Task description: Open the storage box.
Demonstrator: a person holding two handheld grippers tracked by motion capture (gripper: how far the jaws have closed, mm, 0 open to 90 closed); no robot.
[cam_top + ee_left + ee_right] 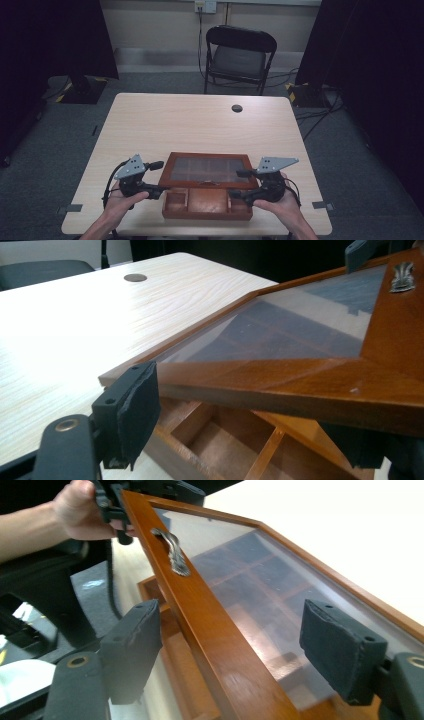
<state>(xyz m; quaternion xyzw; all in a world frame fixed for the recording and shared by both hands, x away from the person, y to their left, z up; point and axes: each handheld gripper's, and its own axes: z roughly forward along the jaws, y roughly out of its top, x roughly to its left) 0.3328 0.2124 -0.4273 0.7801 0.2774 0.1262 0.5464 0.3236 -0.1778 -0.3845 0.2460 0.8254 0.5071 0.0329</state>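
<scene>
On the pale wooden table before a folding chair, both tongs straddle the box lid, jaws apart.

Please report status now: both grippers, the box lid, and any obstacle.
Left gripper and right gripper open, jaws astride the lid's front rail. Glass lid partly raised over the wooden box. Nothing in the way.
</scene>
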